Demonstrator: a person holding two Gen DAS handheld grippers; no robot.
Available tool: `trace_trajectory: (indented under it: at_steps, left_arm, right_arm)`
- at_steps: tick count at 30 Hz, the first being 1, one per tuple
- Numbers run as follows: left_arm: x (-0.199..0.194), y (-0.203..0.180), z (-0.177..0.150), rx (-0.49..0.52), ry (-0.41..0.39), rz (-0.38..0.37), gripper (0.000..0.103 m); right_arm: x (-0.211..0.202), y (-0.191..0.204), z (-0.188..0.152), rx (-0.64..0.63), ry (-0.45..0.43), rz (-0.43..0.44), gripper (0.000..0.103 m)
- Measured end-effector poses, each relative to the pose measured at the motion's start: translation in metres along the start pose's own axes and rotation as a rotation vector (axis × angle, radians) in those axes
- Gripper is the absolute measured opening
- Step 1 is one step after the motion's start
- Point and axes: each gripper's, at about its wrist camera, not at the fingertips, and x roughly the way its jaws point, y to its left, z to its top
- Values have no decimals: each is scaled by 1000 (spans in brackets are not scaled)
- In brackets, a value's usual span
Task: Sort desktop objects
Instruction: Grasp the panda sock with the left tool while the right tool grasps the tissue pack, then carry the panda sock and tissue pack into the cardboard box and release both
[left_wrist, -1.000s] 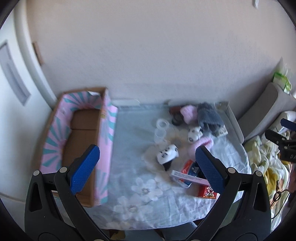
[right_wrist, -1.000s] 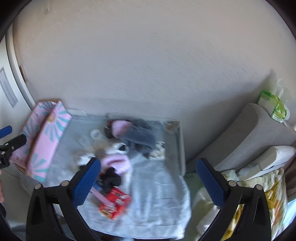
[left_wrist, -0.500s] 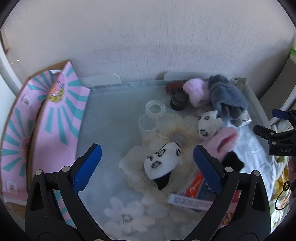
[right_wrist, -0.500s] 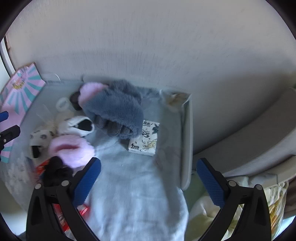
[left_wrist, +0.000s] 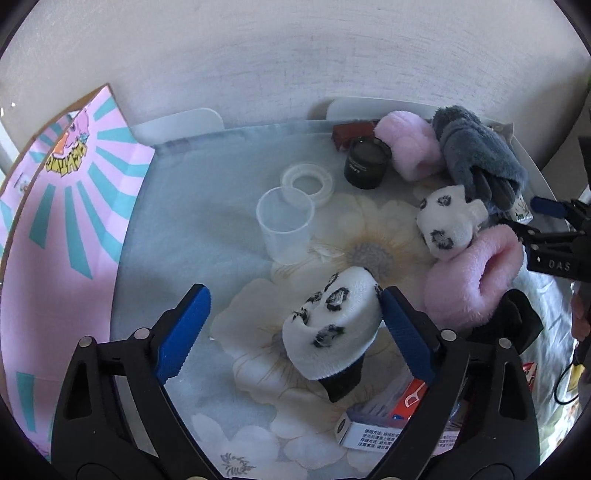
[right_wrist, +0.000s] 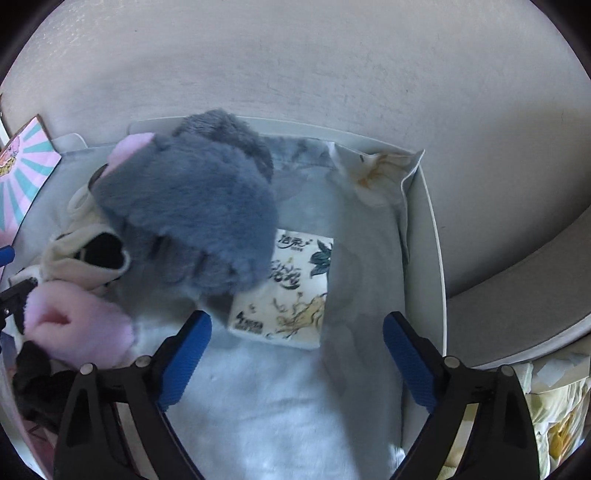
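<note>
Sorting has barely begun, we judge: both grippers' jaws, just narrowing, gape empty, left gripper (left_wrist: 293, 328) around the panda sock (left_wrist: 332, 328), right gripper (right_wrist: 295, 354) before the tissue pack (right_wrist: 284, 291)

Soft daylight from the right, faint shadows, slight blur, strong fisheye bending at dark edges

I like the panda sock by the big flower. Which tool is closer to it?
Left. The left tool has the panda sock between its open fingers; the right tool is off over the tissue pack.
</note>
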Motion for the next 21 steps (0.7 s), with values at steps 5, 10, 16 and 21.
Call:
trace_trajectory:
  at_steps: [5,10,16,21]
  left_arm:
    - [2,2,-5,-18,4,-37,87]
    - [0,1,-7,-11,1,-88,70]
    - [-1,-10,-11,23,0,-145,41]
    - [1,-9,-10,23,-2,-176,34]
  right_arm:
    - [-1,-1,0,5,-25,17,77]
    - [-7,-3,0,13,-37,17,56]
    - [-14,-6,-3,18,-45,15,43]
    - [-21,-13,-8,35,-41,-18,43]
